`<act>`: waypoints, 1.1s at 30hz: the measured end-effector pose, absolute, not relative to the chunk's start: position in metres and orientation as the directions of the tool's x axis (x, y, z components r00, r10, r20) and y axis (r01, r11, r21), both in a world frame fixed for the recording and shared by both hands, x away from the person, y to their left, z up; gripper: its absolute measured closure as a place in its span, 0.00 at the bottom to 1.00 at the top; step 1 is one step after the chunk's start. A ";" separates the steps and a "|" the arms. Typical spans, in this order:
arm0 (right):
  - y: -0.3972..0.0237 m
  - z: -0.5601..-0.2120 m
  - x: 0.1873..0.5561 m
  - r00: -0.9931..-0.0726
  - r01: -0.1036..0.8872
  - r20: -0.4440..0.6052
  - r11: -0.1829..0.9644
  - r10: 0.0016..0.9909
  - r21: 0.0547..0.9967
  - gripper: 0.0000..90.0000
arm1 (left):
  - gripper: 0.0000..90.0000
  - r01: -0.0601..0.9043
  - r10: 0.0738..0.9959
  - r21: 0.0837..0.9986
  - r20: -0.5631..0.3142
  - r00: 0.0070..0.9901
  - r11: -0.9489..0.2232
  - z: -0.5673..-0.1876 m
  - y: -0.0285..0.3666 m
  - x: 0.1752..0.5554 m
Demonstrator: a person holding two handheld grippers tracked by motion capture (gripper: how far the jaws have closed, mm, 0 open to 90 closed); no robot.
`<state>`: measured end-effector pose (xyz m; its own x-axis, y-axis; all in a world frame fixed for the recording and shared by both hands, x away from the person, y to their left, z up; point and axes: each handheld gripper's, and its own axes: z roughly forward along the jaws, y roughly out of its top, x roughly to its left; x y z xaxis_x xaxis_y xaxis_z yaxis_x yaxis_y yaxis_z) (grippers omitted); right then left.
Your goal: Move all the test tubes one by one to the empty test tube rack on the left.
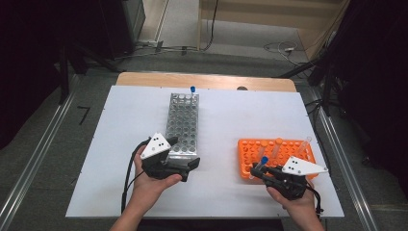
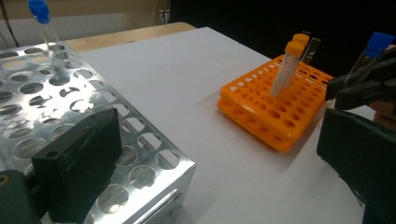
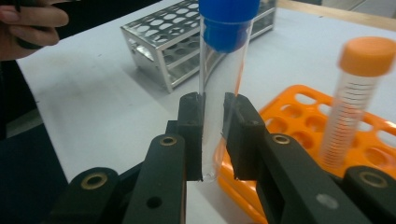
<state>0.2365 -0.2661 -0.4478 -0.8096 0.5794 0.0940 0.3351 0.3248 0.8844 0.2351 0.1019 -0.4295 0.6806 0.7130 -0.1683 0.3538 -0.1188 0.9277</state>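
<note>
Right gripper [image 3: 213,140] is clamped on a clear blue-capped tube [image 3: 222,79], its two black jaws pressing the glass from either side with the cap standing well above them (the tube's rounded bottom peeks out just below the pads). In the high view this gripper [image 1: 260,169] sits at the near left corner of the orange rack [image 1: 250,147], the held tube [image 1: 261,162] upright over that edge. An orange-capped tube [image 3: 355,98] stands in the orange rack just beside the grip, and a second capped tube and a clear one stand farther along the same rack.

Left gripper [image 1: 192,166] rests against the near end of the metal rack [image 1: 183,125], which lies well apart from the orange one on the white table [image 1: 120,144]. Its jaws stand wide apart with nothing between them; one pad sits over the metal rack's perforated top. Another blue-capped tube [image 2: 43,23] stands upright in the far corner of the metal rack.
</note>
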 end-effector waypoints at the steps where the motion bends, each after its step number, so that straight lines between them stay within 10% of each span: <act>1: -0.264 -0.448 0.236 -0.813 0.337 0.098 0.328 0.573 0.883 0.83 | 0.00 0.355 0.709 0.928 -0.173 0.684 -0.116 -0.429 0.100 0.235; 25: -0.218 -0.455 0.225 -0.866 0.319 0.111 0.366 0.488 0.874 0.83 | 0.08 0.323 0.558 0.935 -0.192 0.807 -0.146 -0.424 0.043 0.222; 33: -0.211 -0.455 0.222 -0.879 0.309 0.107 0.383 0.465 0.870 0.83 | 0.35 0.303 0.468 0.937 -0.193 0.862 -0.172 -0.428 0.026 0.218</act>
<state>0.2218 -0.2113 -0.4555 -0.8786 0.4653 0.1072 0.3092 0.3834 0.8703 0.2182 0.0262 -0.4282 0.8624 0.4679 -0.1931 0.3031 -0.1716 0.9374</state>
